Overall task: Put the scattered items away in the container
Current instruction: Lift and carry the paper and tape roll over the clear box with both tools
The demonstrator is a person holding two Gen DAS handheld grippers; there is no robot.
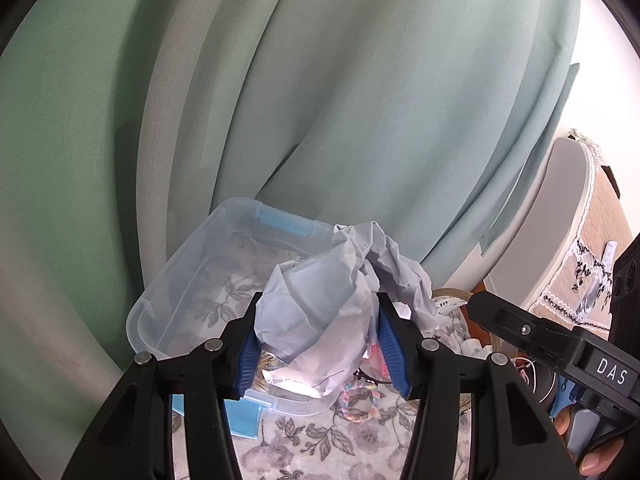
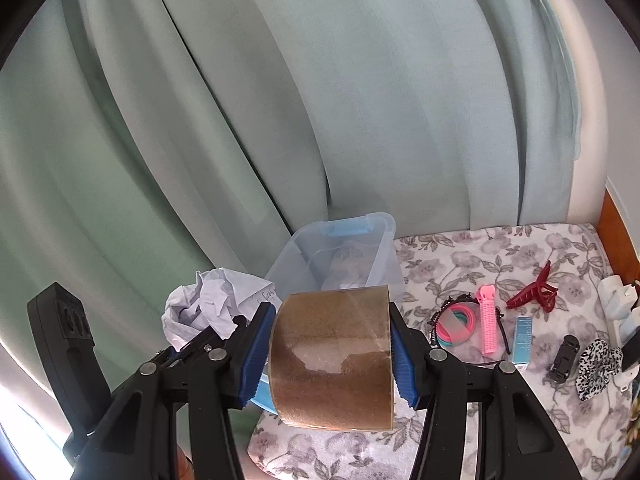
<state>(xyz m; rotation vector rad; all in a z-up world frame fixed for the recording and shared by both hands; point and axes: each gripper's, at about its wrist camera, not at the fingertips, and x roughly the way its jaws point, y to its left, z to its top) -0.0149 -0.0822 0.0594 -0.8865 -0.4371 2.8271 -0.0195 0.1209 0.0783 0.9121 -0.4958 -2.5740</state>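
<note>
The right gripper [image 2: 332, 354] clamped a wide roll of brown packing tape [image 2: 331, 360] between its blue ribbed pads [image 2: 403, 368], above a grey floral cloth [image 2: 460, 256]. Behind the roll stood a clear plastic container with blue latches [image 2: 384, 248], backed by a pale green curtain [image 2: 280, 100]. To the left, the left gripper [image 2: 200, 340] carried a crumpled ball of white paper [image 2: 212, 304]. On the cloth to the right lay a pink hair roller [image 2: 490, 322], a dark red claw clip [image 2: 534, 290], and a leopard-print scrunchie [image 2: 598, 368].
</note>
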